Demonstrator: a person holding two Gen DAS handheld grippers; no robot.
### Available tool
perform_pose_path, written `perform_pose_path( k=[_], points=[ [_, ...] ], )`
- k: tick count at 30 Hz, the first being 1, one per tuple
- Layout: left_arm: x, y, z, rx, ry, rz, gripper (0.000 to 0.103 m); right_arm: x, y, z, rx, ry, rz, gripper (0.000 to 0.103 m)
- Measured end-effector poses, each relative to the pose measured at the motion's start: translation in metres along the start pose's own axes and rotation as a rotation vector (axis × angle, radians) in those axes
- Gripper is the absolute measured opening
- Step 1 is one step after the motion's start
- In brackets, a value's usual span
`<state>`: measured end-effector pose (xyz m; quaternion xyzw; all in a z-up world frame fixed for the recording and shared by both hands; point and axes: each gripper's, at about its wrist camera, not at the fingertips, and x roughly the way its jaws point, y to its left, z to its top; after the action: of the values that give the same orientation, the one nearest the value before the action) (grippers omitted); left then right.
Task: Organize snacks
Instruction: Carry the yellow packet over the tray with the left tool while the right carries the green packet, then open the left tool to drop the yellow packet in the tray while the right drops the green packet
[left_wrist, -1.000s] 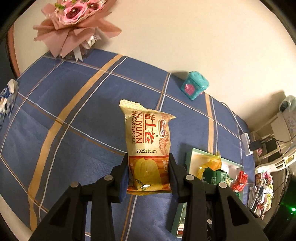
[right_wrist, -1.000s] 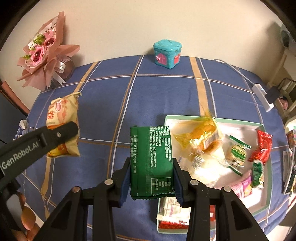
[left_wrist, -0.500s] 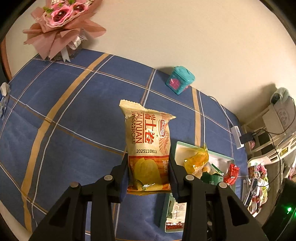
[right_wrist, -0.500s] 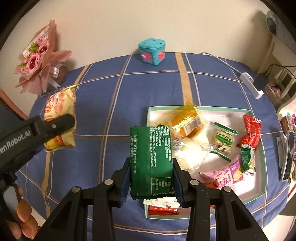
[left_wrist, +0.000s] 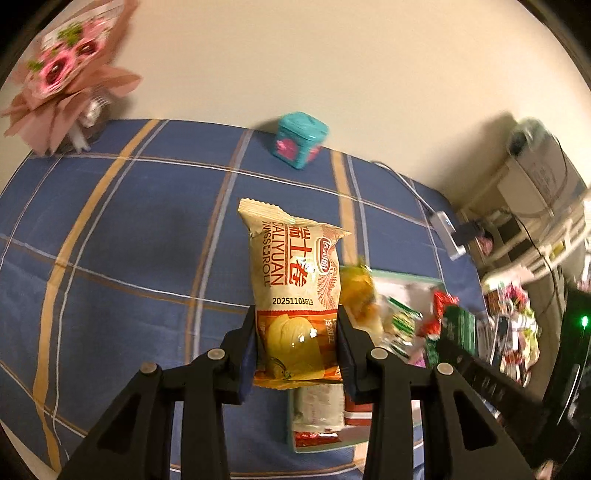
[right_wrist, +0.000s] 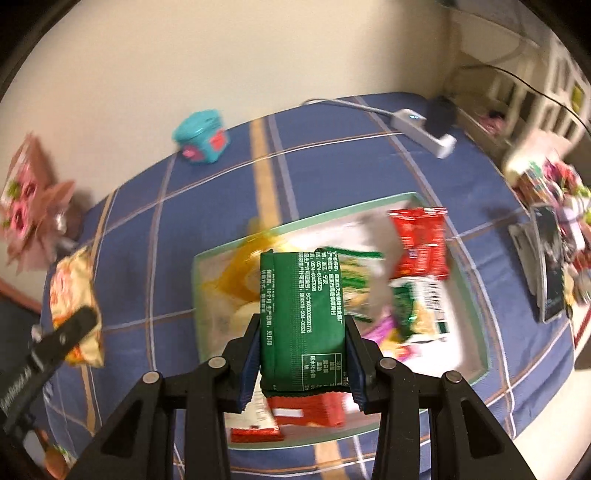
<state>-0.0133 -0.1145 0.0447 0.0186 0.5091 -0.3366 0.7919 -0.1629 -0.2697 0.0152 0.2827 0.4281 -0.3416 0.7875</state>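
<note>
Left wrist: left gripper (left_wrist: 297, 341) clamped on the lower end of the swiss roll packet (left_wrist: 295, 291), which sticks up ahead of the pads, in the air over the blue cloth (left_wrist: 122, 236). Tray (left_wrist: 408, 277) sits just right of and below the jaws. Risk: the puffy bag could slip out of an end-only pinch (most of the pack hangs free).

Right wrist: right gripper (right_wrist: 303, 360) nearly closed, squeezing the green packet (right_wrist: 303, 314) directly above the tray (right_wrist: 474, 330). Snack pile beneath is already crowded; a release here may land on the red packet (right_wrist: 421, 245) or slide over the rim.
</note>
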Motion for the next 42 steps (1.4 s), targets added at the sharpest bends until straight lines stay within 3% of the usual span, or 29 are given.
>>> perform_pose_path(
  k=[7,14,24,33,40,42],
  points=[
    [0.014,-0.042,-0.012,0.124,0.035,0.012,0.039,-0.005,-0.039,0.010,0.069,-0.025,-0.010,0.043],
    [0.042,-0.063,-0.028,0.192,0.118,0.034,0.039,0.012,-0.046,0.010,0.078,0.026,-0.010,0.043],
    [0.073,-0.076,-0.049,0.238,0.229,0.038,0.039,0.022,-0.047,0.007,0.074,0.060,-0.021,0.043],
    [0.089,-0.082,-0.058,0.262,0.266,0.044,0.039,0.022,-0.045,0.006,0.071,0.065,-0.023,0.043],
    [0.104,-0.076,-0.064,0.246,0.317,0.054,0.052,0.024,-0.045,0.006,0.076,0.074,-0.020,0.049],
    [0.102,-0.076,-0.063,0.238,0.317,0.053,0.060,0.024,-0.044,0.006,0.071,0.074,-0.021,0.051]
  ],
)
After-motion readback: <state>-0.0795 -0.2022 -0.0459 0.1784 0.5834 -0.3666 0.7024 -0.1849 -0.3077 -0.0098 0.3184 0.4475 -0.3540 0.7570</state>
